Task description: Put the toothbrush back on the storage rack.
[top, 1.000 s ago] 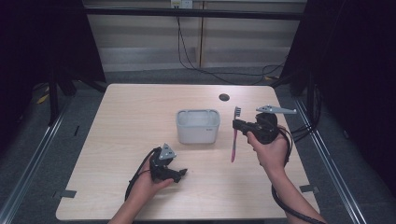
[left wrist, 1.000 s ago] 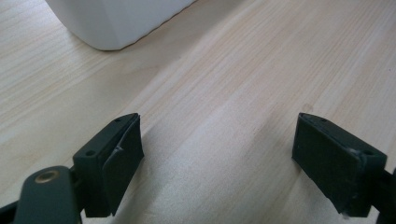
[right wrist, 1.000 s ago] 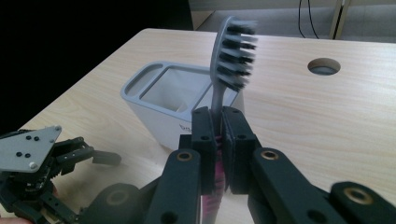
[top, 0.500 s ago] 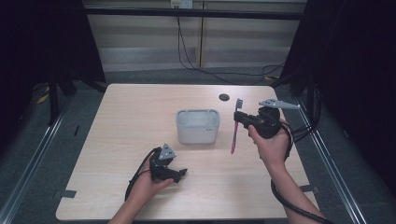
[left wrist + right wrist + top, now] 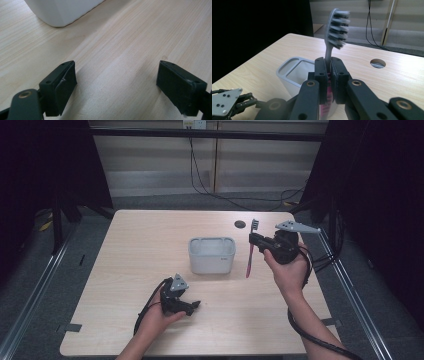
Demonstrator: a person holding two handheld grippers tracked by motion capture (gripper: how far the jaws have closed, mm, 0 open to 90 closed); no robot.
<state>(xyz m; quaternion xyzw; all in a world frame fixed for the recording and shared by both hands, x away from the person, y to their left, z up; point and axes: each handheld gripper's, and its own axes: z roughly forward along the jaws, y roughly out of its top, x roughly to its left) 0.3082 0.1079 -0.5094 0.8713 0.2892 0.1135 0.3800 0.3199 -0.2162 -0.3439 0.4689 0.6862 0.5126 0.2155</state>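
Since a second ago my right gripper [image 5: 253, 241] has carried the toothbrush [image 5: 249, 256] up and closer to the white container [image 5: 212, 255], while my left gripper [image 5: 192, 306] has stayed where it was near the front of the table [image 5: 140, 240]; my right jaws are clamped tight on the toothbrush's neck, holding it close to upright with the grey bristle head on top and the pink handle hanging below; in the right gripper view the toothbrush [image 5: 334, 32] rises out of the pinch, its bristle tips slightly blurred, and the pink handle is mostly hidden behind my own jaws, so I cannot make out its lower end there; from above, the handle's tip hangs just to the right of the container, apart from its wall, and whether it touches the tabletop I cannot tell; the container [image 5: 293, 71] stands just beyond my jaws in the right gripper view, open at the top, its base hidden; my left gripper [image 5: 229, 101] shows at that view's bottom left, partly cut off; in the left gripper view my left jaws are spread wide over bare wood with nothing between them, and a corner of the white container [image 5: 60, 11] is cut off by the top edge; a round cable hole [image 5: 240, 224] sits in the table behind the toothbrush.
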